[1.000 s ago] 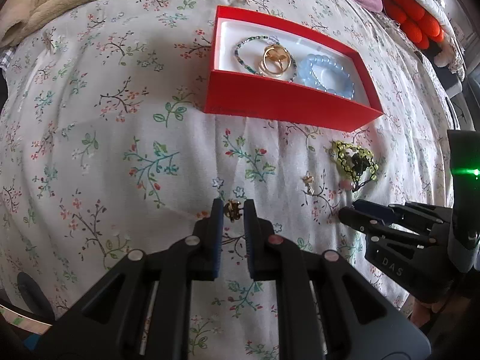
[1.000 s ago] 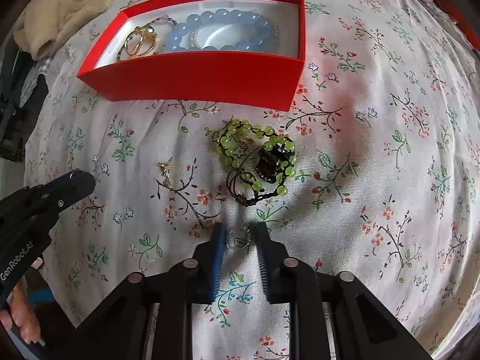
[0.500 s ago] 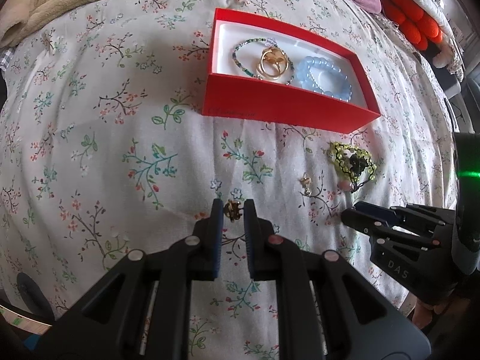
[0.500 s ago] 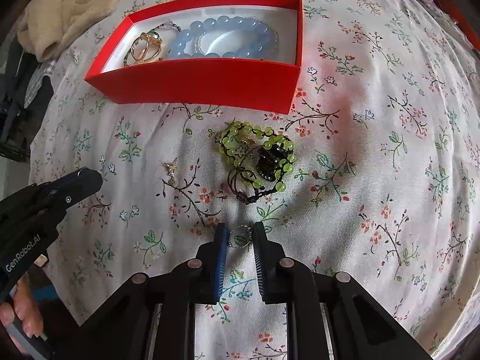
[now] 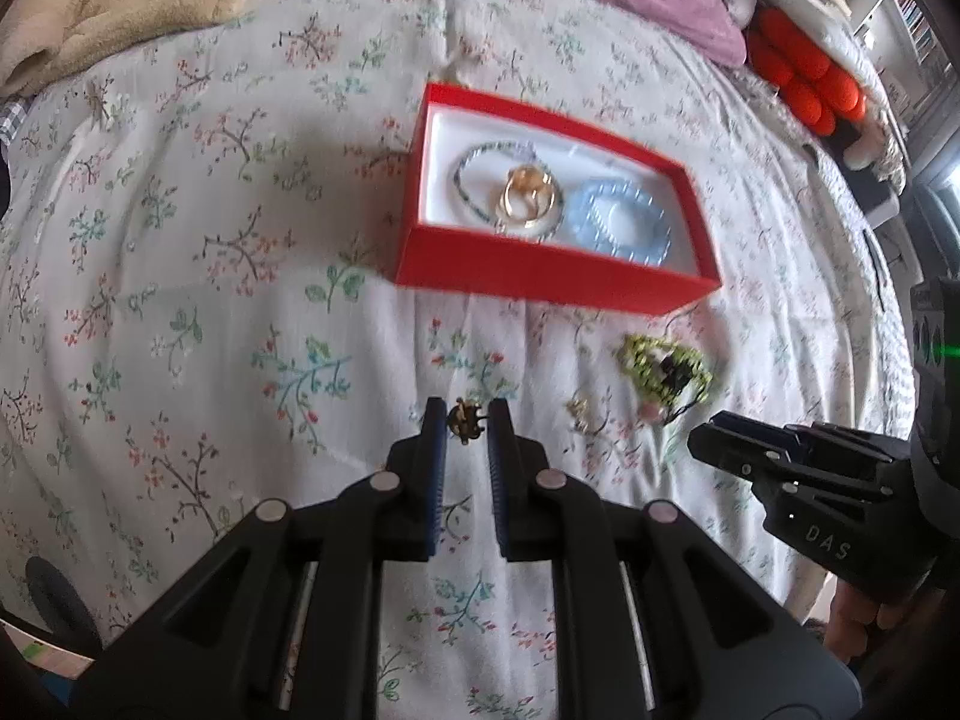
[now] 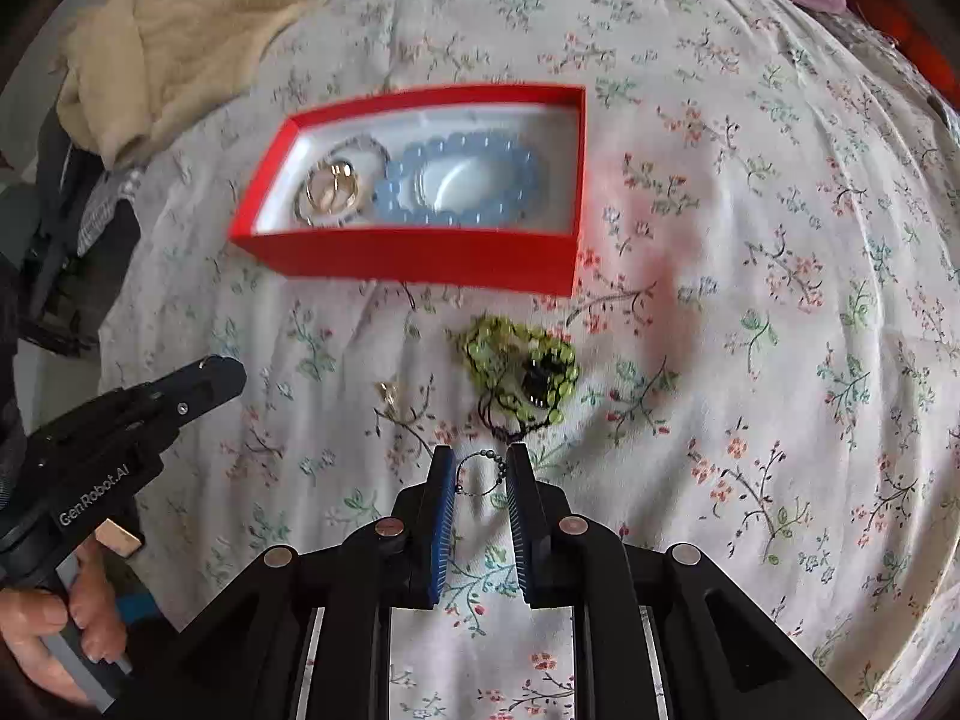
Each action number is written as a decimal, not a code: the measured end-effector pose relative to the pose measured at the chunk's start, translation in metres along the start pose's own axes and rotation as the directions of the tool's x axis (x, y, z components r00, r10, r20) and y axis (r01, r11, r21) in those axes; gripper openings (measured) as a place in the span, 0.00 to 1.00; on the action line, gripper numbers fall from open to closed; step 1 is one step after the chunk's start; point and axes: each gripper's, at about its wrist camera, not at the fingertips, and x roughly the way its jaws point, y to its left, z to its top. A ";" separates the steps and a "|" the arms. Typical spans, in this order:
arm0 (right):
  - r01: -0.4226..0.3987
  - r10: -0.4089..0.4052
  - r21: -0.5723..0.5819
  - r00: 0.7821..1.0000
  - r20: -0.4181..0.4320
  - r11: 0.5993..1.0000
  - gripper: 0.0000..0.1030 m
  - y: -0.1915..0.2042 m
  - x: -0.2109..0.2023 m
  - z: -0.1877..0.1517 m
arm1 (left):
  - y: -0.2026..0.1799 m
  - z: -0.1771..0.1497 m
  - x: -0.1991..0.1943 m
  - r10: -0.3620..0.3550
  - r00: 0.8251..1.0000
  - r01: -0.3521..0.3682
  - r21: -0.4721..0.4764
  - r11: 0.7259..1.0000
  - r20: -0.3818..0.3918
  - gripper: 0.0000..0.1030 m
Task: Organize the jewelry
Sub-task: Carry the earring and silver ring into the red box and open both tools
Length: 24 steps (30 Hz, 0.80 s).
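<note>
Left gripper (image 5: 466,423) clamps a small dark-and-gold earring (image 5: 465,422), right gripper (image 6: 480,476) a thin beaded ring (image 6: 480,474); either slight pinch could slip before the red cardboard box (image 6: 420,255).

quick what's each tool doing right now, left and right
Left tool: closed on a small dark gold-toned ornament.
Right tool: closed on a small ring of tiny dark beads.

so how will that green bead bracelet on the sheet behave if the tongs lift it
The green bead bracelet lies bunched with dark cords trailing, so it will probably droop limply. Its round beads may slip between flat pads. The loose cords could snag the small gold piece nearby.
</note>
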 end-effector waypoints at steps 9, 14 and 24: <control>-0.045 0.042 0.027 0.994 0.102 0.999 0.17 -0.009 -0.026 0.020 | -0.003 0.026 -0.014 -0.043 0.992 0.044 -0.006 0.999 0.120 0.14; -0.056 0.051 0.027 0.986 0.161 0.998 0.17 -0.010 -0.029 0.031 | -0.005 0.040 -0.009 -0.056 0.984 0.057 -0.006 0.998 0.167 0.14; -0.074 0.070 0.008 0.969 0.236 0.997 0.17 -0.008 -0.020 0.058 | -0.004 0.061 0.012 -0.071 0.971 0.078 -0.023 0.997 0.230 0.14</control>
